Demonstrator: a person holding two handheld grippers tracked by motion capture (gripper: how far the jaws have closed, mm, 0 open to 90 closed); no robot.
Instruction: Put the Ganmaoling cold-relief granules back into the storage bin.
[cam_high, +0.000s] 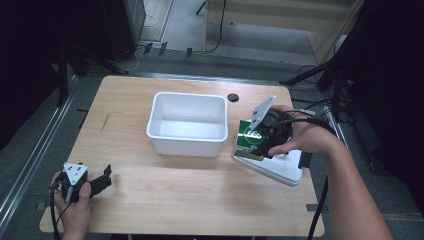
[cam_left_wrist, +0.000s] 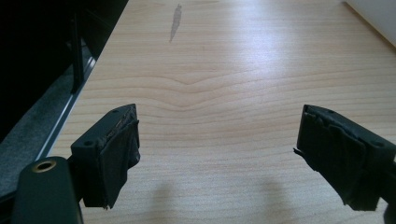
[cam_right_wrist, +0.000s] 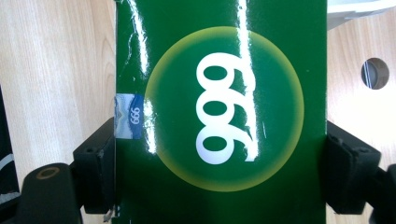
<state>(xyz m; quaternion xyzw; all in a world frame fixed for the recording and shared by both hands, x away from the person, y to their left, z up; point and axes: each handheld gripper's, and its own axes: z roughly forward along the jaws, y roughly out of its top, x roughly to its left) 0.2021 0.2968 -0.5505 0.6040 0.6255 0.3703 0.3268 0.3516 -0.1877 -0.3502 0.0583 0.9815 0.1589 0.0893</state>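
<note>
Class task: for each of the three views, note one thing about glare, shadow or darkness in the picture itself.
High view: the table is lit, its surroundings nearly black. Left gripper view: a pale sheen on the wood, soft shadows under the open left gripper. Right gripper view: white glare streaks run down the glossy green box gripped by the right gripper.

A glossy green box (cam_right_wrist: 219, 112) printed with white "999" in a yellow circle, a small blue sticker on one edge, lifted beside the white tub (cam_high: 187, 123).

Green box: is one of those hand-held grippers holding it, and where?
Yes. The right hand-held gripper clamps the green box across its two side edges. The left hand-held gripper holds nothing.
</note>
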